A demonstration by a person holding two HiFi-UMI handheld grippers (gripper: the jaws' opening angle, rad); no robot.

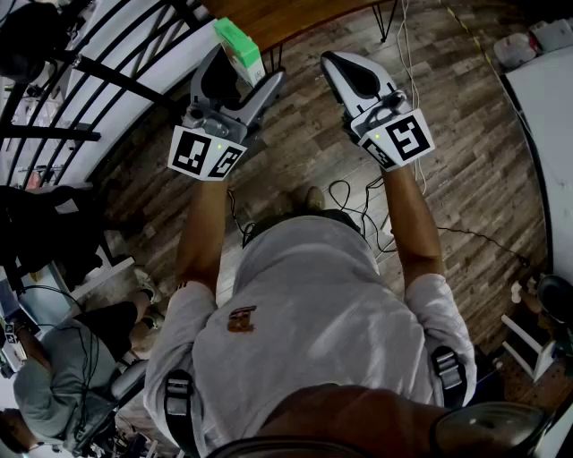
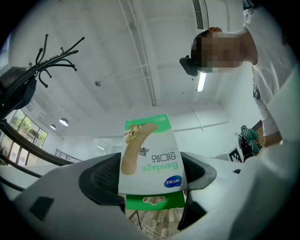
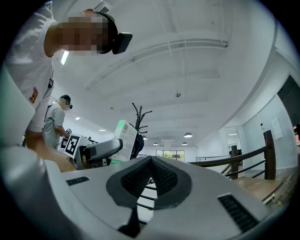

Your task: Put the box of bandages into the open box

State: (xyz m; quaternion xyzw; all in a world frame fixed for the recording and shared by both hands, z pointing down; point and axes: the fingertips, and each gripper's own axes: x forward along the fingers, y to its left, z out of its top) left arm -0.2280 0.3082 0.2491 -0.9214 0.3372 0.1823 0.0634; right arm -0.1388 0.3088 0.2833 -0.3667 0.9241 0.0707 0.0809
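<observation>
The box of bandages [image 1: 238,45], white and green with a picture of a plaster, is clamped between the jaws of my left gripper [image 1: 240,61], which is held up in front of me. In the left gripper view the box [image 2: 150,157] stands upright between the dark pads [image 2: 101,180], its print upside down. My right gripper [image 1: 338,64] is raised beside it at the right, shut, with nothing between its pads [image 3: 140,178]. From the right gripper view the box [image 3: 125,137] and the left gripper [image 3: 101,150] show at the left. No open box is in view.
A wooden floor [image 1: 466,152] lies below, with cables [image 1: 358,201] trailing by my feet. A wooden table top [image 1: 286,13] is ahead, a black railing [image 1: 98,80] at the left, a white surface [image 1: 551,116] at the right. Another person [image 1: 54,385] sits at lower left.
</observation>
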